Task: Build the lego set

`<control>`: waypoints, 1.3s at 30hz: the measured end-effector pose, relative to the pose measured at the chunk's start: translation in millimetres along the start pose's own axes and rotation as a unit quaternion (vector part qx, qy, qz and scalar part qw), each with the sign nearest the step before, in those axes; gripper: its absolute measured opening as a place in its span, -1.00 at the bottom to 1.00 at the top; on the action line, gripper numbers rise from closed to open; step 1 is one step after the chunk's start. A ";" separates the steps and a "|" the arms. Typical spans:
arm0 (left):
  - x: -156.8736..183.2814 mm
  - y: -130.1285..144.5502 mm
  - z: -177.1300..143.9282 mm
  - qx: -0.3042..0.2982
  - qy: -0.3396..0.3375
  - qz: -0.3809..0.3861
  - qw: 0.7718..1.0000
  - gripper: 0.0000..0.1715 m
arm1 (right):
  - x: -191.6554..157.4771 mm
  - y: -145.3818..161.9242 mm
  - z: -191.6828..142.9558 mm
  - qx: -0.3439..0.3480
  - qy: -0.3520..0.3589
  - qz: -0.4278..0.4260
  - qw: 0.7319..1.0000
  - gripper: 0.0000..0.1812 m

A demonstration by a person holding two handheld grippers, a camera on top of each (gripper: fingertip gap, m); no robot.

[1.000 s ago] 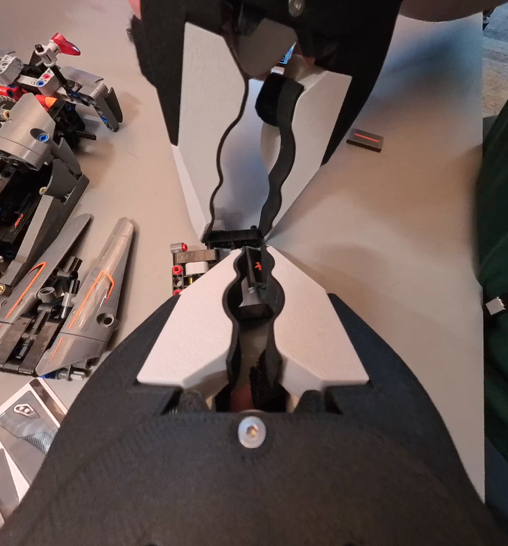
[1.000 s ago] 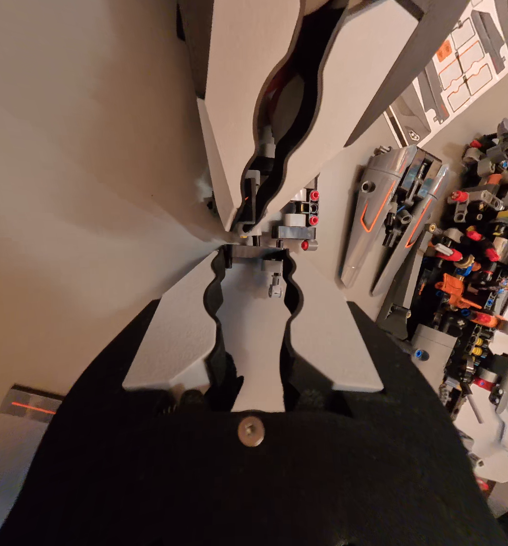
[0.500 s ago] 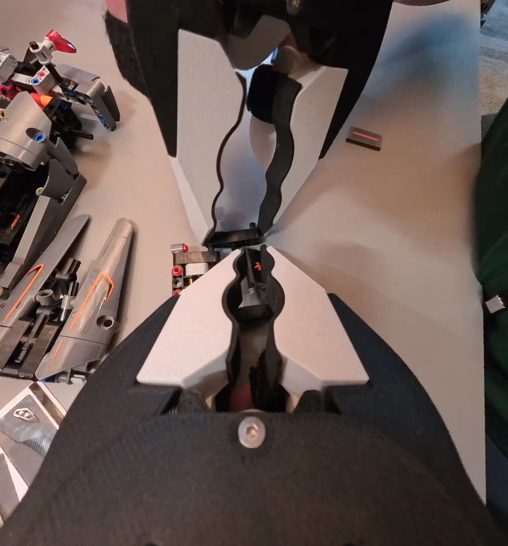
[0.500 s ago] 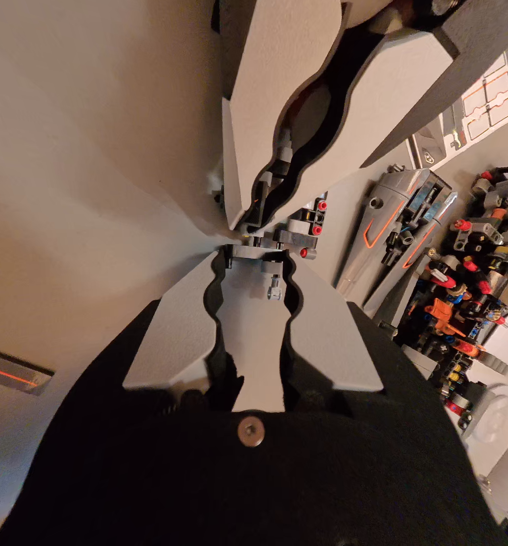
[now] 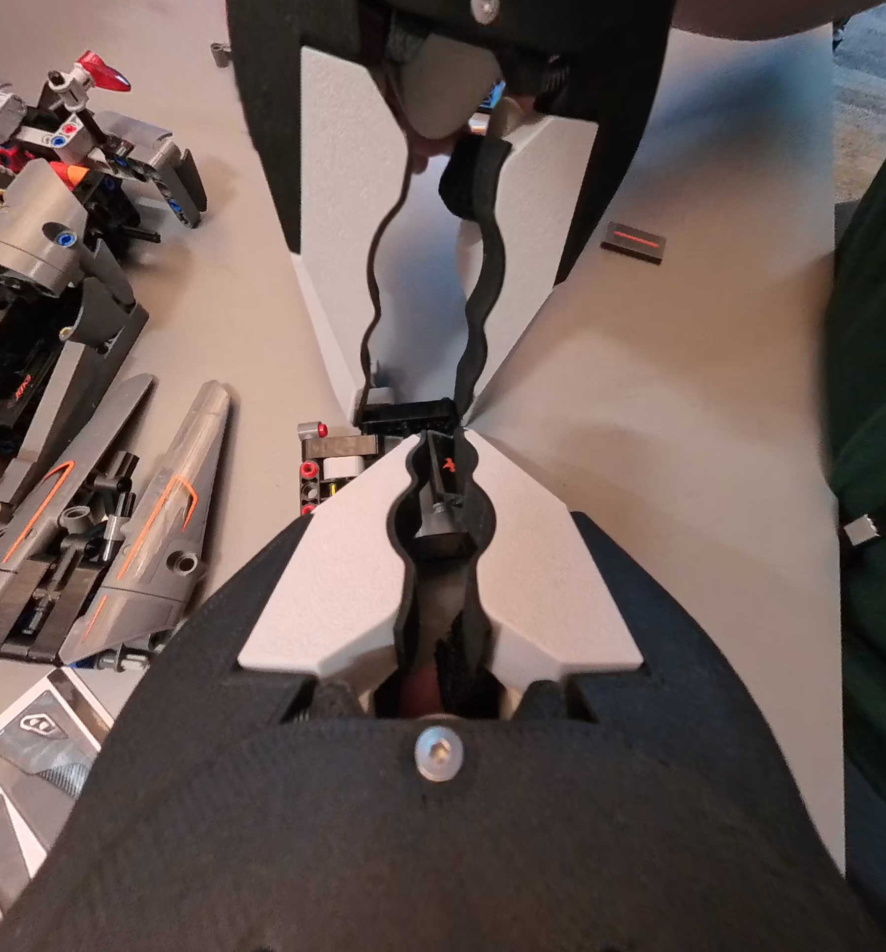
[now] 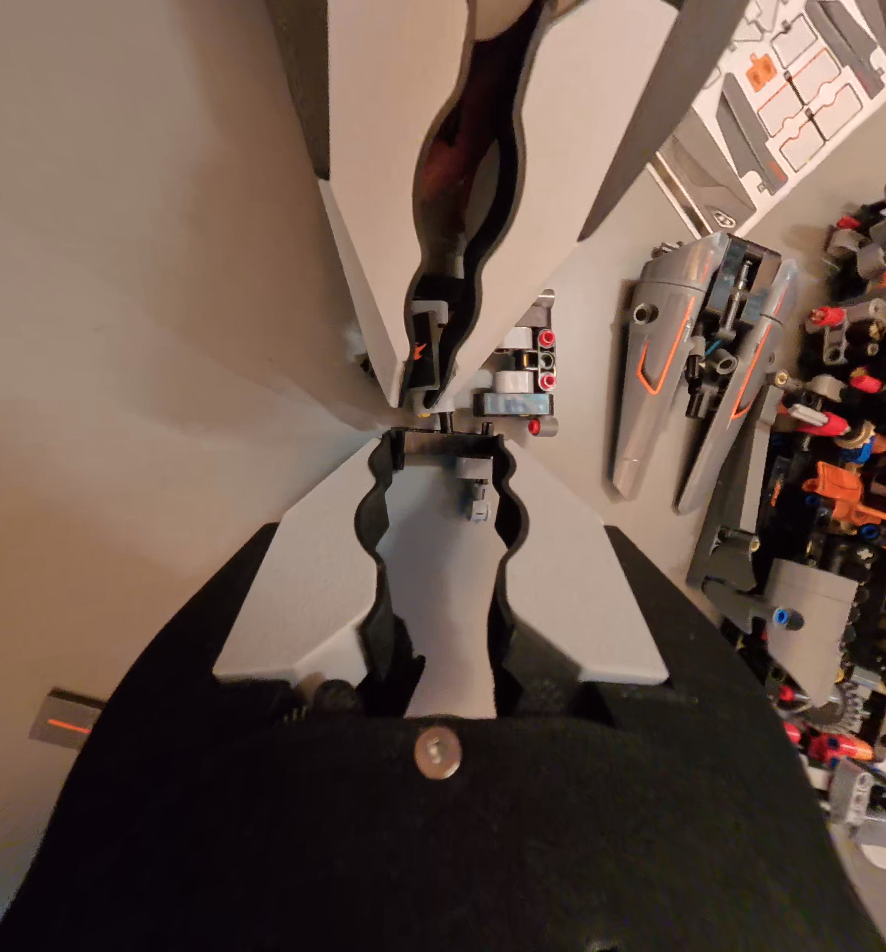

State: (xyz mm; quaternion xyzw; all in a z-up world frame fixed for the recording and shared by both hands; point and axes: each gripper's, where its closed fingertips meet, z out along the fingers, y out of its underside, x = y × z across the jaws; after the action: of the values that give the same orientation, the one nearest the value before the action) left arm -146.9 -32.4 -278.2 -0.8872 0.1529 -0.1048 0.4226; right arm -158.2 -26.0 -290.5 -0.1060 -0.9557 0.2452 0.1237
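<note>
My left gripper (image 5: 438,438) is shut on a slim black piece with an orange mark (image 5: 443,479). My right gripper (image 5: 411,407) faces it from the far side, shut across a short black beam (image 5: 410,414). The two grippers meet tip to tip just above the table, and the piece's end touches the beam. In the right wrist view, the right gripper (image 6: 443,440) holds the beam (image 6: 448,443), which has a small grey connector (image 6: 474,469) hanging from it. The left gripper (image 6: 422,404) holds the marked piece (image 6: 422,360). A small subassembly with red pins (image 5: 327,463) joins them on one side.
Two grey wing panels with orange lines (image 5: 162,541) lie on the table to the left. The large dark build (image 5: 28,257) sits beyond them. A sticker sheet (image 5: 18,747) lies at the near left. A small black tile with a red line (image 5: 634,242) lies at the far right. Green fabric (image 5: 883,412) borders the table's right edge. Both grippers' tips are close together, under 4 cm apart.
The grippers stay tip to tip with their pieces. The right gripper has turned, so the left one now appears more straight ahead in its view. The marked piece's end now sits against the beam.
</note>
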 end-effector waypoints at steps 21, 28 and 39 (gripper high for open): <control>-0.8 -0.4 2.2 -0.001 -0.002 0.000 1.000 -0.91 | -3.4 1.3 -0.1 0.047 -0.018 0.054 0.997 -0.59; -0.2 0.5 3.1 -0.003 -0.003 0.002 1.000 -0.91 | -3.8 -1.9 1.4 0.026 -0.018 0.027 0.999 -0.60; 1.5 3.0 7.4 -0.014 -0.006 0.006 1.000 -0.88 | -12.0 -5.6 5.4 0.012 -0.045 -0.020 0.999 -0.98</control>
State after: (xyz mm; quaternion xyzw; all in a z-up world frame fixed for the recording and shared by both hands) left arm -143.7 -29.3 -285.0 -0.8928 0.1572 -0.0943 0.4115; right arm -149.1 -36.4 -294.5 -0.0747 -0.9592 0.2586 0.0867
